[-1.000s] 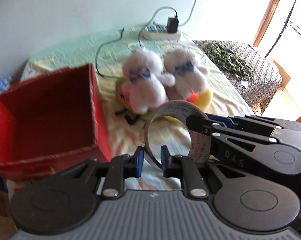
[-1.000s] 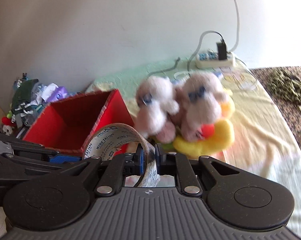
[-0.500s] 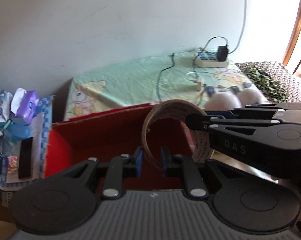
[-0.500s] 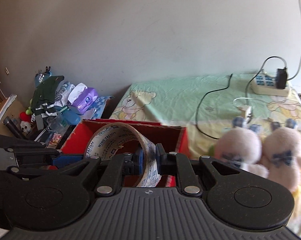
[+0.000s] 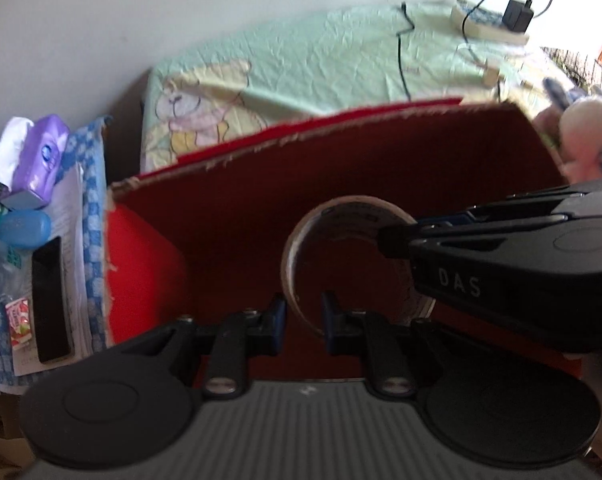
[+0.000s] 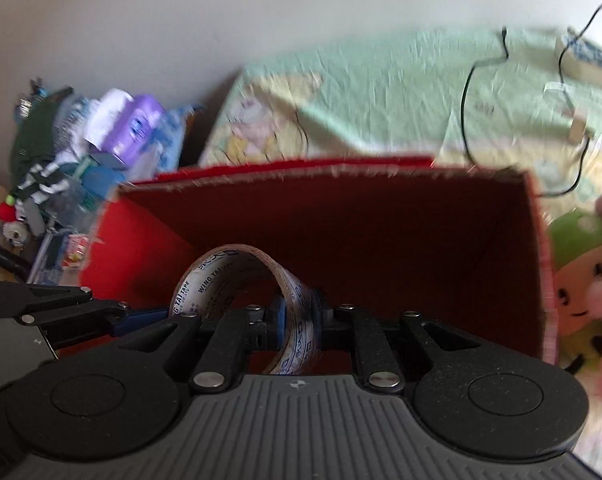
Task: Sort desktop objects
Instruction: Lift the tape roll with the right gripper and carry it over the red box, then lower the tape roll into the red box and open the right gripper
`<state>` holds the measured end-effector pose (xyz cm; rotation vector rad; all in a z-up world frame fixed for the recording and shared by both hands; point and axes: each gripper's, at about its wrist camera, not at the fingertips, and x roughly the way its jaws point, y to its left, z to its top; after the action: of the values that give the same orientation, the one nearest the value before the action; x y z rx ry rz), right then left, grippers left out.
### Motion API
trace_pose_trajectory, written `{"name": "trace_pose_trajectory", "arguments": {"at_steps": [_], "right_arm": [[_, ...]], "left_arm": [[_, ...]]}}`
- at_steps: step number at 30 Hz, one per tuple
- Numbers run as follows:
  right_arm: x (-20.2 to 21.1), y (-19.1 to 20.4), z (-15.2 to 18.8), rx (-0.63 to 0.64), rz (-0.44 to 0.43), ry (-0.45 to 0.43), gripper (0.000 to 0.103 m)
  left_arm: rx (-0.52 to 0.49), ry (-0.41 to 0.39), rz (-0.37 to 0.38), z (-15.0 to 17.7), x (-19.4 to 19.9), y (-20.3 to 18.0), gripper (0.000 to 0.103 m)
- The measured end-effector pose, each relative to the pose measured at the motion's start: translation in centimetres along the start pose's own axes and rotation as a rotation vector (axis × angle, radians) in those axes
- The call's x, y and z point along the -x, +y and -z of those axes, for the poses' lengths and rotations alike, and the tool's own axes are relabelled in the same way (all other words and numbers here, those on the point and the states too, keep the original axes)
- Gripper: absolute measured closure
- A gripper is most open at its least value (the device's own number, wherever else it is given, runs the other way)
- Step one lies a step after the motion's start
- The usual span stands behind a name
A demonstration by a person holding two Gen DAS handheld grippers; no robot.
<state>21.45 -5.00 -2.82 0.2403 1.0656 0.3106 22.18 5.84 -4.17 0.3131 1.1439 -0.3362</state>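
A roll of clear printed tape (image 5: 341,210) (image 6: 221,264) hangs over the open red cardboard box (image 5: 301,184) (image 6: 341,216), inside its mouth. My left gripper (image 5: 303,314) is shut on the roll's near wall. My right gripper (image 6: 299,316) is shut on the opposite side of the same roll. In the left wrist view the right gripper (image 5: 385,240) reaches in from the right. In the right wrist view the left gripper (image 6: 121,316) comes in from the left. The box floor under the roll is dark and mostly hidden.
White plush toys (image 5: 585,140) and a green plush (image 6: 577,264) lie just right of the box on the green sheet (image 5: 341,60). A power strip (image 5: 489,24) with cables sits far back. A purple tissue pack (image 5: 41,156) and a black slab (image 5: 51,296) clutter the left.
Both grippers carried the tape roll left, from above the plush toys to over the red box, then lower into its mouth. Both stayed shut on it.
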Motion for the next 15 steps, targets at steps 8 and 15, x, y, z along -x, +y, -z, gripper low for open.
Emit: {"name": "trace_pose_trajectory", "arguments": {"at_steps": [8,15], "right_arm": [[-3.3,0.4,-1.2,-0.059,0.043,0.112,0.089],[-4.8,0.5,-1.7,-0.080,0.070,0.116,0.090]], "left_arm": [[-0.020,0.056,0.014,-0.3,-3.1,1.5,0.064],[-0.012,0.013,0.005,0.0,-2.1,2.3,0.046]]}}
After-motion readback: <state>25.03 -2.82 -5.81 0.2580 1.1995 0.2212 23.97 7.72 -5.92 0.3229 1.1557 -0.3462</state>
